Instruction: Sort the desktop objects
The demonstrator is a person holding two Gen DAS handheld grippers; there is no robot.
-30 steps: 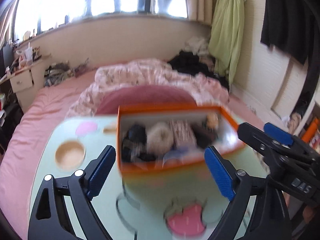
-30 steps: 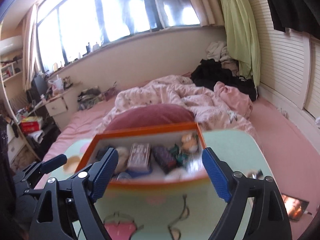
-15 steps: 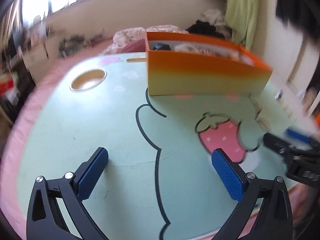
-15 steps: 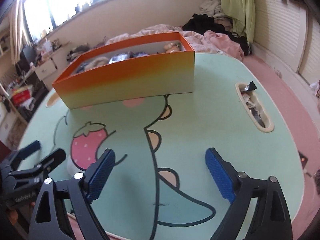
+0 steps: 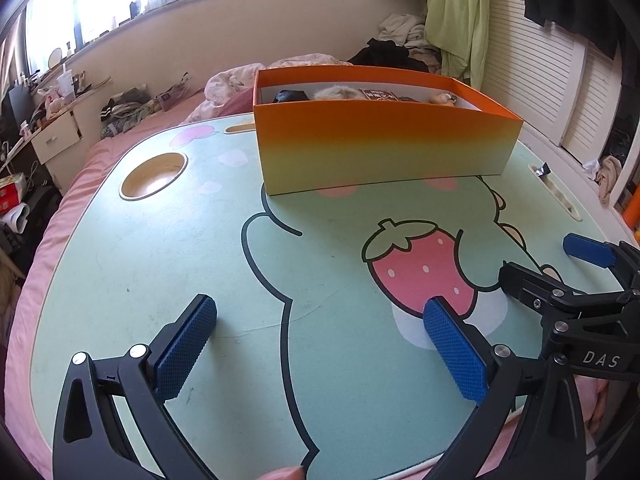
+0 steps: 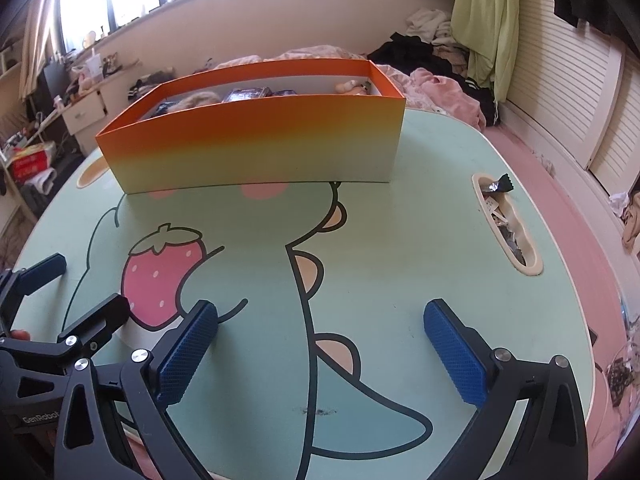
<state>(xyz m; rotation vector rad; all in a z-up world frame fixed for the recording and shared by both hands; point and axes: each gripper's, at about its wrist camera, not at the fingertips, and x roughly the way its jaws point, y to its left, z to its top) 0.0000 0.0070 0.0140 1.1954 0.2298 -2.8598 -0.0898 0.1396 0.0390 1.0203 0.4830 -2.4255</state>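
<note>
An orange-to-yellow open box [image 5: 384, 148] [image 6: 256, 148] stands at the far side of a mint-green table [image 5: 140, 260] [image 6: 420, 240] printed with a dinosaur and a strawberry. Over its rim peek several items: a fluffy thing [image 5: 340, 91], a dark red packet [image 5: 378, 96] and a small figure [image 6: 352, 87]. My left gripper [image 5: 320, 312] [image 6: 86, 284] hovers low over the table's near part, open and empty. My right gripper [image 6: 320, 316] [image 5: 552, 264] sits beside it on the right, also open with nothing between its blue pads.
A round cup hole [image 5: 154, 176] is sunk into the table's far left. A long slot [image 6: 504, 220] with wrappers in it runs along the right edge. A pink bed with rumpled bedding [image 6: 436, 84] surrounds the table.
Both grippers have dropped from above the box to low over the near tabletop. Their jaws have spread a little wider. The box now shows its side instead of its inside.
</note>
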